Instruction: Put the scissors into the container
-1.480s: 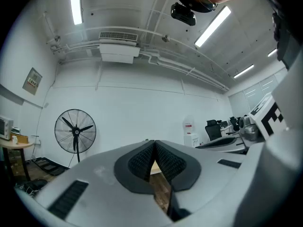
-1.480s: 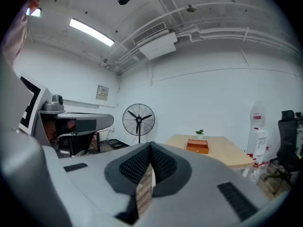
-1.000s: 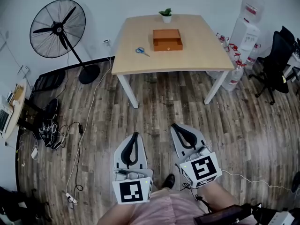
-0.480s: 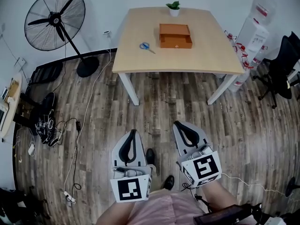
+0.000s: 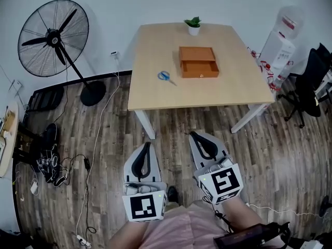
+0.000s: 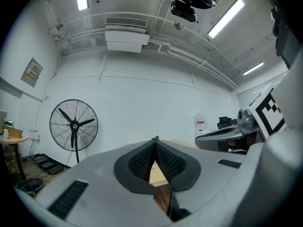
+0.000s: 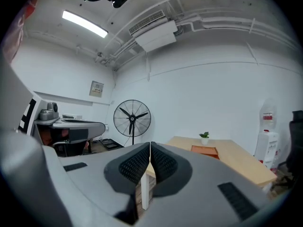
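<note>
Blue-handled scissors [image 5: 165, 77] lie on the wooden table [image 5: 155, 95], left of an orange open-topped container [image 5: 197, 61]. The container [image 7: 204, 149] also shows in the right gripper view, far ahead on the table [image 7: 241, 162]. Both grippers hang over the floor well short of the table, near the person's body. My left gripper [image 5: 145, 145] is shut with nothing in it, its jaw tips touching. My right gripper [image 5: 194, 135] is likewise shut and empty. In the left gripper view the left gripper [image 6: 155, 143] hides most of the table.
A small potted plant [image 5: 193, 25] stands at the table's far edge. A large pedestal fan [image 5: 52, 40] stands left of the table, with cables and shoes [image 5: 49, 162] on the floor. A water dispenser [image 5: 280, 35] and an office chair [image 5: 311, 82] are at the right.
The table with scissors and container sits lower and larger in the head view than a second ago. Both grippers stay shut and keep their places in the view.
</note>
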Available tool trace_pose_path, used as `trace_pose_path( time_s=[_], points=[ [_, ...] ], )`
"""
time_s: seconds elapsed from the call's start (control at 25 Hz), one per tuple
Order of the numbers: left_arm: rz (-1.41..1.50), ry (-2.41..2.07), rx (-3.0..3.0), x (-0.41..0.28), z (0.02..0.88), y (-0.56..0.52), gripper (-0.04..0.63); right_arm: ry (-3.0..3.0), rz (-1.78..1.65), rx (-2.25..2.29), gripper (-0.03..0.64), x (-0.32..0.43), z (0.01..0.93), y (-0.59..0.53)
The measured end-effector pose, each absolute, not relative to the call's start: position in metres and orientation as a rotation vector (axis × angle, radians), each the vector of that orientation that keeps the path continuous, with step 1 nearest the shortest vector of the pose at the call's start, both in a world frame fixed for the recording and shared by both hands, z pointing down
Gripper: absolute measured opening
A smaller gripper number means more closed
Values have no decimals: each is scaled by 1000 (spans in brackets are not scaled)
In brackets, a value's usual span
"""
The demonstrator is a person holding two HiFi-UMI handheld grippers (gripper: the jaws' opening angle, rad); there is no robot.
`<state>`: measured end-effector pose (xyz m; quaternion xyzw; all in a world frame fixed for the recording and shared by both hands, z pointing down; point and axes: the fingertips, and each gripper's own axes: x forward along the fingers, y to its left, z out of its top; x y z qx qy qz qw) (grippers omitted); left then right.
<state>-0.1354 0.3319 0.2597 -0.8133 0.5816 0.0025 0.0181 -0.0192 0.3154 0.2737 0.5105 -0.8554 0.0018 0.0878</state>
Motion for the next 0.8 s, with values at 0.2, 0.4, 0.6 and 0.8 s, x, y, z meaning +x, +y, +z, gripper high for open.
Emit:
trace_pose_path(
  time_s=[0.2,0.4,0.6,0.8],
  points=[
    [29,1780,-2557,-139,256,295,12,-2525,-28,1549,8,-22,260,281],
    [6,1739,-2592,-129,262,263,12,-2503,-34,1583,8,-12,258,249],
    [-45,1722,-2615,-113,276,230,12,-2489,-2,1611,6,6,267,216],
    [-117,1739,-2617,-97,293,183,12,-2491,38,1630,6,33,281,161]
  ],
)
